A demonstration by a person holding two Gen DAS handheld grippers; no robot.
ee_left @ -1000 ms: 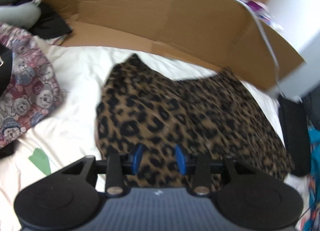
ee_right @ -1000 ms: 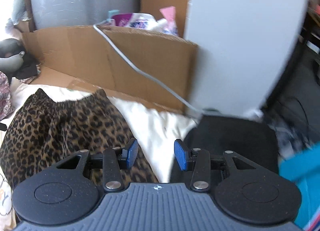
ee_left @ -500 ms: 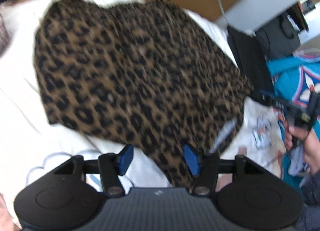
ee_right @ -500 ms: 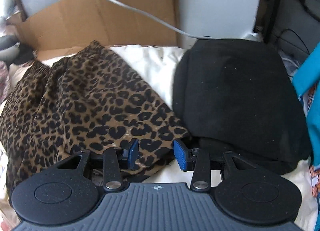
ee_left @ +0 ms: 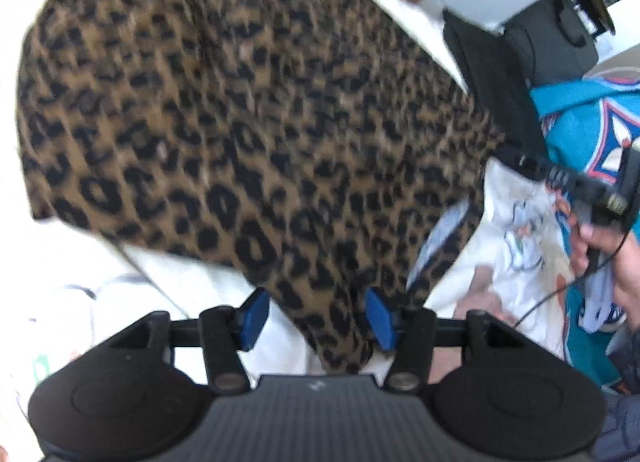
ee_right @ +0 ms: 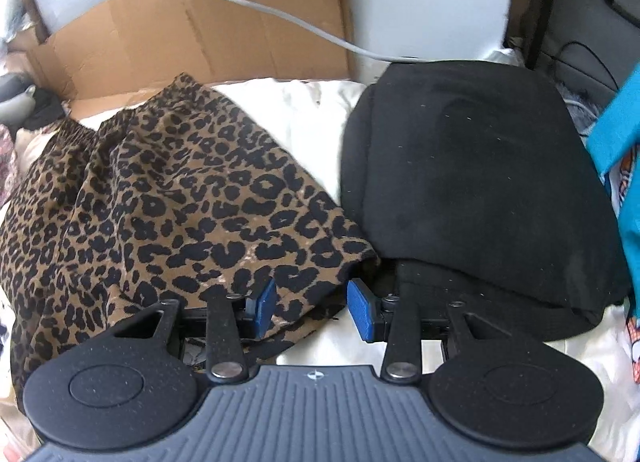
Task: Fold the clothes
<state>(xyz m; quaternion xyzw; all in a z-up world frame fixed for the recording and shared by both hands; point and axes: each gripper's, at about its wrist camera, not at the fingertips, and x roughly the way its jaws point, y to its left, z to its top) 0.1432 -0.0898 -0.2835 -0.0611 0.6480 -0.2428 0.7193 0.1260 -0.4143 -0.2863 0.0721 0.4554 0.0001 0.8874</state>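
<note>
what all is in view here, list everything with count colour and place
leopard-print garment: one, brown and black, spread on the white bedding, near corners by both grippers
black garment: one, black, right of the leopard piece
white bedding: one, white, under the clothes
cardboard: one, brown, standing behind the bedding
grey cable: one, grey, draped across the cardboard
teal printed fabric: one, teal and white, far right
left gripper: one, black with blue fingers, open around the leopard corner
right gripper: one, black with blue fingers, open at the other corner
hand: one, holding the right gripper
</note>
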